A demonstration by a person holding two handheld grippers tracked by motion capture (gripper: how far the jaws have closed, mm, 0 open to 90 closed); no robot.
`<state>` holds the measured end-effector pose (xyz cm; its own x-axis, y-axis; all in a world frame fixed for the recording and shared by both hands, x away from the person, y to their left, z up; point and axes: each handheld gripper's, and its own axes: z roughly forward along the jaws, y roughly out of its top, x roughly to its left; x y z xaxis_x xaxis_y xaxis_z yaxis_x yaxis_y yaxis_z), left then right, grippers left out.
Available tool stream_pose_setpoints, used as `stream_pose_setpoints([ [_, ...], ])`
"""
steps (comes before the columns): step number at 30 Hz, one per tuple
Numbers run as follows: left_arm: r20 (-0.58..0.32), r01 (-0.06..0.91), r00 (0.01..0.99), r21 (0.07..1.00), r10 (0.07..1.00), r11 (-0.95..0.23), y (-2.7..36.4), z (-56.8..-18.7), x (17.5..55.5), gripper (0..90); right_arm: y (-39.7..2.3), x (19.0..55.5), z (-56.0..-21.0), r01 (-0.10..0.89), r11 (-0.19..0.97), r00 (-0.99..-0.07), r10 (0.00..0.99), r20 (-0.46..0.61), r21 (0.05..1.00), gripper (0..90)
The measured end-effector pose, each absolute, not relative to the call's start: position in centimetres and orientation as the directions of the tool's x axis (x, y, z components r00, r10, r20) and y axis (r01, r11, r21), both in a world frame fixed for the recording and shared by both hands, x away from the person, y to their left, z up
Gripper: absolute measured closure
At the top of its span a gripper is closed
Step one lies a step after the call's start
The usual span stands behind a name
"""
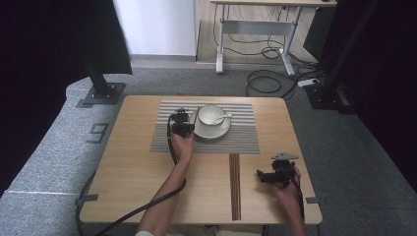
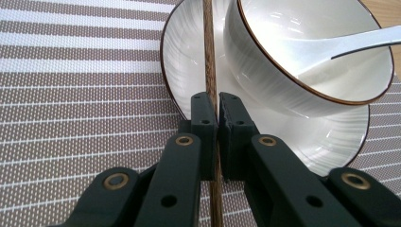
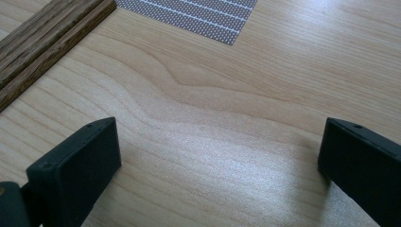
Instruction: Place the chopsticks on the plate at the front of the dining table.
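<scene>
The bowl (image 2: 302, 61), saucer (image 2: 189, 56) and spoon (image 2: 350, 42) look like glossy white glazed ceramic, the bowl and saucer thinly rimmed in brown. The chopstick (image 2: 209, 56) is dark, grained wood; the placemat (image 2: 80, 109) is a matt woven mesh. The table (image 3: 227, 109) is pale, smooth, matt wood, and the left gripper (image 2: 217, 111) is matt black plastic with brass-coloured rivets.

The left tool (image 1: 181, 117) sits beside the bowl (image 1: 211, 115) on the striped placemat (image 1: 241, 132).

grey carpet floor (image 1: 305, 83); white wall (image 1: 157, 27) behind; pale desk (image 1: 255, 24) on metal legs, black cables (image 1: 268, 78) looped beneath; dark drapes (image 1: 44, 59) either side.
</scene>
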<state>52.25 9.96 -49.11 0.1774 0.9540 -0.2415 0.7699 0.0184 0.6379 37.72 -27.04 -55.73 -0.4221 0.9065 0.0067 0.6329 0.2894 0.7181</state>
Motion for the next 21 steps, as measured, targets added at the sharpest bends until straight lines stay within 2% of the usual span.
stream_pose_setpoints([
  [21,-0.261,0.793,0.14,0.608,0.955,0.05,9.8,-49.9,54.1,85.3,-27.0,37.7,-55.7,0.634,0.288,-0.419,0.908,0.006,0.718,0.0],
])
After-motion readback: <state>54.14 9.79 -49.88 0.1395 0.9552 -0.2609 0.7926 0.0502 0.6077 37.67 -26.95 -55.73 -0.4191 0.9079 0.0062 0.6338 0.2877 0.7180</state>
